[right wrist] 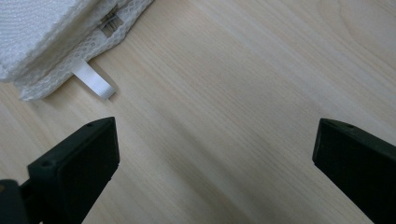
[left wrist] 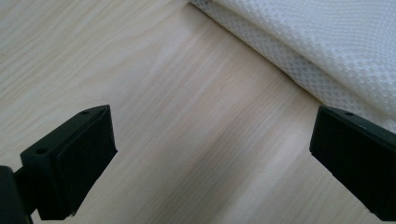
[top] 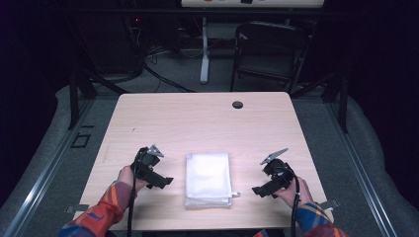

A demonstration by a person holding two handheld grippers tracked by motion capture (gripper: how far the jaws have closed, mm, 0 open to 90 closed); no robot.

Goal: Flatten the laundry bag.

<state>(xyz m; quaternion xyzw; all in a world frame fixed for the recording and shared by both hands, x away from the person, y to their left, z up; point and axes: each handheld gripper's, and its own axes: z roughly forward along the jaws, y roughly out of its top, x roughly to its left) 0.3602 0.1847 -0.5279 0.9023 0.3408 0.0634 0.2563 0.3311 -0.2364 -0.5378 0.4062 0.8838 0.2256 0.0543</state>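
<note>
folded white mesh cloth (top: pixel 208 179) on table (top: pixel 197 118), between left gripper (top: pixel 167 182) and right gripper (top: pixel 258 190), both released, empty

**Bright table, dark room**

In the high view, light from above falls evenly on the table (top: pixel 197 118), while the surroundings sink into near black. Shadows on the wood are short and soft. That picture is slightly grainy. Both gripper views are bright and fairly sharp on the wood grain; the black jaws at the bottom look soft-edged.
</note>
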